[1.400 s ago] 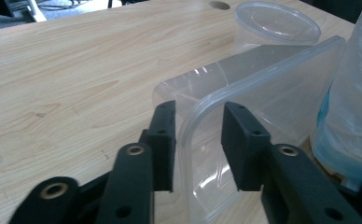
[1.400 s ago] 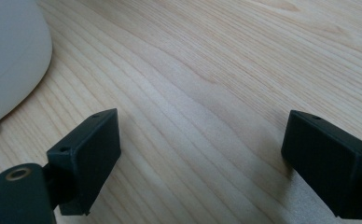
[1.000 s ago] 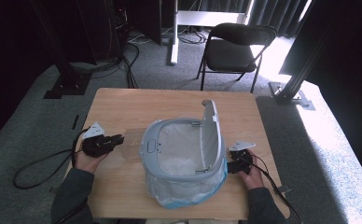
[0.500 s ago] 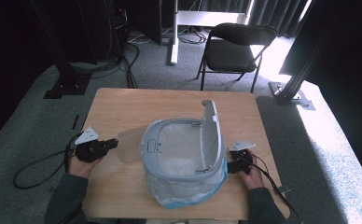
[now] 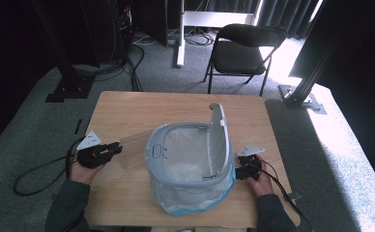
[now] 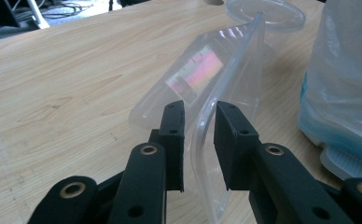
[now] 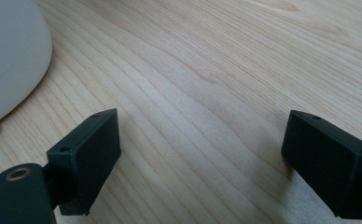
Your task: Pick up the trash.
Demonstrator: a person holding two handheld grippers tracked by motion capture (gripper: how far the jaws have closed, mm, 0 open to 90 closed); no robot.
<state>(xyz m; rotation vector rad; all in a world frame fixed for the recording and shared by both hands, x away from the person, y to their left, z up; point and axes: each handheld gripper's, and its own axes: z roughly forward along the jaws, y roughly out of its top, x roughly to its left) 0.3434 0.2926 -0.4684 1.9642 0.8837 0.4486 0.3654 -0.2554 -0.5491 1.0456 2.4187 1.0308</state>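
Cup (image 6: 202, 79) of clear thin plastic lies on its side on table (image 5: 176, 106), just left of lined bin (image 5: 190, 159). Left gripper (image 6: 198, 140) pinches its rim — light, flexible, likely slippery; grip gently. Right gripper (image 7: 202, 158) wide apart, empty.

Daylight is coming in hard from the far right, blowing out the floor (image 5: 316, 130) past the table's right edge to near white. The room behind the far edge is sitting almost black. The table (image 5: 142, 108) itself is getting even, soft light, with only faint shadows under my hands at the near corners.

The high view is looking soft and low in detail.

In the left gripper view, a pink-green glare patch is showing on the clear plastic container (image 6: 202, 74), and the far edge of the table is going out of focus.

In the right gripper view, my right gripper (image 7: 200, 163) is casting soft shadows on the wood, and the near jaws are blurring slightly.
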